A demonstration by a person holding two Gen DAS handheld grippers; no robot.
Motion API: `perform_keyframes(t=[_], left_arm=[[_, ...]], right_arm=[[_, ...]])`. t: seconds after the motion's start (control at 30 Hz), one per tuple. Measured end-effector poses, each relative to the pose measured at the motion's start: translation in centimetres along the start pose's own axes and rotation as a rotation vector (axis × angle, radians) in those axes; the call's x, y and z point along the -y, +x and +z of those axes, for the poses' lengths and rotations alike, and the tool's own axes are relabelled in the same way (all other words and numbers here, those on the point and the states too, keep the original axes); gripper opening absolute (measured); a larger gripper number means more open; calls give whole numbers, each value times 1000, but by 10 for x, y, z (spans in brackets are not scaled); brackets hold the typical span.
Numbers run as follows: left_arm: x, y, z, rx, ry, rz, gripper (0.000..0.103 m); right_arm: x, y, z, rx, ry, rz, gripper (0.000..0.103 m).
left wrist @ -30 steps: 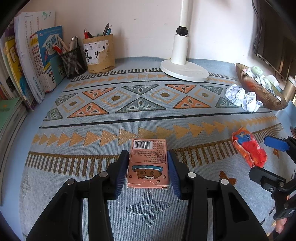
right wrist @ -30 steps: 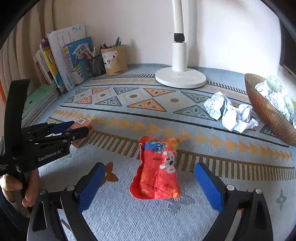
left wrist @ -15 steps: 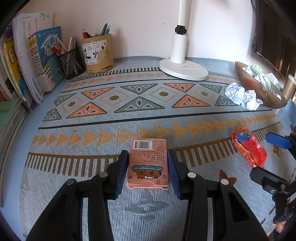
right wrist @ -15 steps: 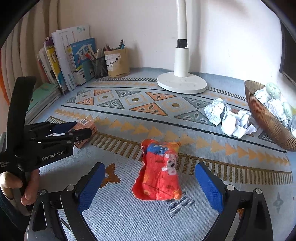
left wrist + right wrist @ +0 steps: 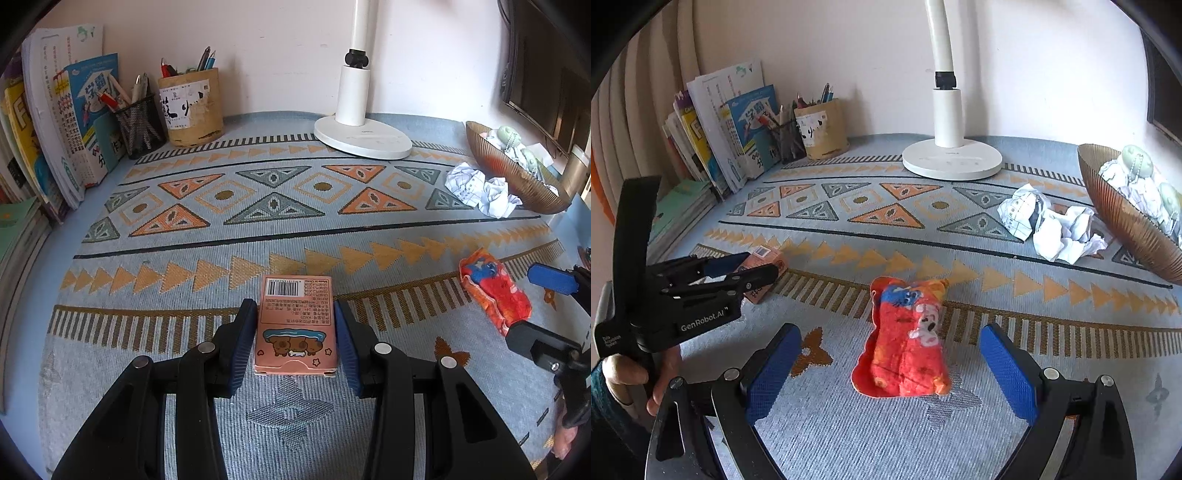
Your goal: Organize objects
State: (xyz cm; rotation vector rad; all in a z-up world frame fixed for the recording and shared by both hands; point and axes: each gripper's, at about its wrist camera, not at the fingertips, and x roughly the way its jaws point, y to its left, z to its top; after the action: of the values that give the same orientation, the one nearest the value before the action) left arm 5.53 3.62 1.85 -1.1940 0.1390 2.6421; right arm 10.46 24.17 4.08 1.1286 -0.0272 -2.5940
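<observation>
A pink card box (image 5: 295, 325) with a barcode and cartoon animals sits between the blue pads of my left gripper (image 5: 295, 343), which is shut on it just above the patterned mat (image 5: 258, 229). The box also shows in the right wrist view (image 5: 764, 266), inside the left gripper (image 5: 738, 273). A red and orange snack packet (image 5: 908, 347) lies flat on the mat between the wide-open fingers of my right gripper (image 5: 892, 373), which do not touch it. The packet also shows at the right in the left wrist view (image 5: 495, 295).
A white lamp base (image 5: 362, 140) stands at the back. Two pen holders (image 5: 192, 107) and upright books (image 5: 66, 125) fill the back left. Crumpled paper (image 5: 1049, 225) lies beside a brown ribbed bowl (image 5: 1126, 218) at the right.
Both wrist views have pulled back and risen a little. The left gripper stays shut on the box and the right gripper stays open over the packet.
</observation>
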Motion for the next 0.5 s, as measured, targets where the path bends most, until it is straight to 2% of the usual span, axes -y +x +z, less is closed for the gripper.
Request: perform_keyframes(t=[0.37,0.5], left_arm=[[0,0,0,5,17,-57,38],[-1,0,1,5,17,-66,38]], right_arm=[[43,3,-2,-81,213,225,97],[34,8,2,-99,175,221,97]])
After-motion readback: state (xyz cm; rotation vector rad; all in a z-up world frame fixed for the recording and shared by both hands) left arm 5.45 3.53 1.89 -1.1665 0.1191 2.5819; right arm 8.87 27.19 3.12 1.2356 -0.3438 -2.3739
